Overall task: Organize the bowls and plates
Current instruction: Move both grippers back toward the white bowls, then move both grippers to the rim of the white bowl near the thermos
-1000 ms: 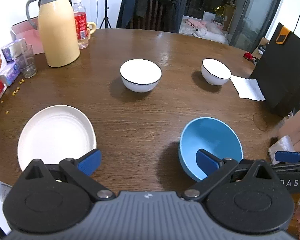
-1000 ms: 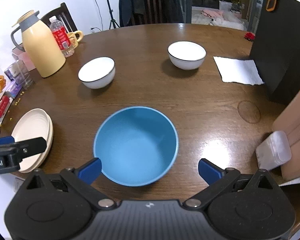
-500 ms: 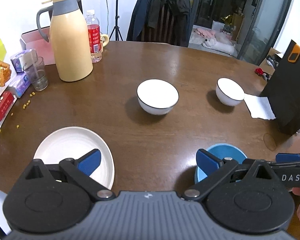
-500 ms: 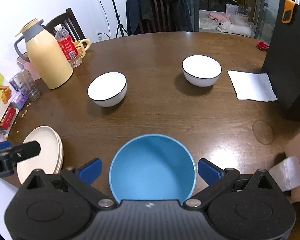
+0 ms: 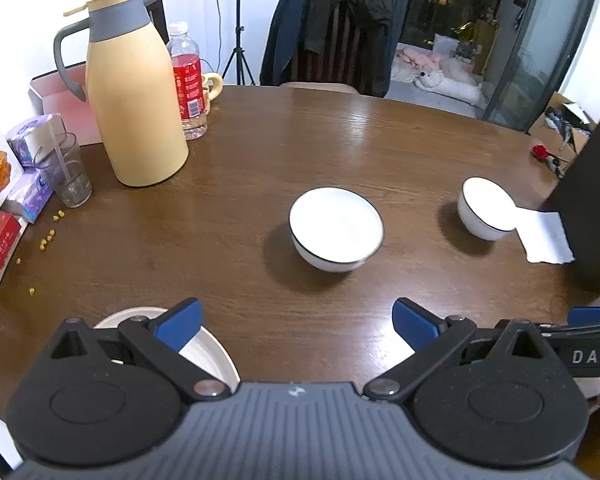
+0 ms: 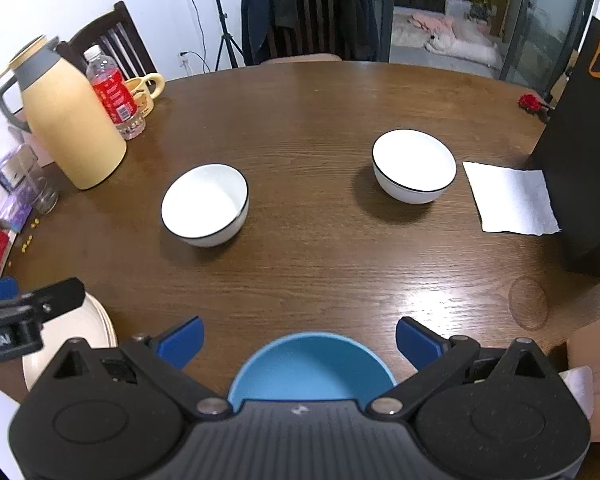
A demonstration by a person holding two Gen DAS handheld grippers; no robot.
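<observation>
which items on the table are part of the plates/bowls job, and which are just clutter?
Job items:
- blue bowl
- two black-rimmed white bowls
- cream plate stack

Clutter:
- yellow thermos jug with grey handle
- red-label water bottle
- yellow mug
- clear glass
- white paper napkin
- black paper bag

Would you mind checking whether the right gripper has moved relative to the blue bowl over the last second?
Yes. The right gripper has drawn back toward the near table edge: the blue bowl, which has kept its place relative to the white bowls, now sits largely under the gripper body.
</observation>
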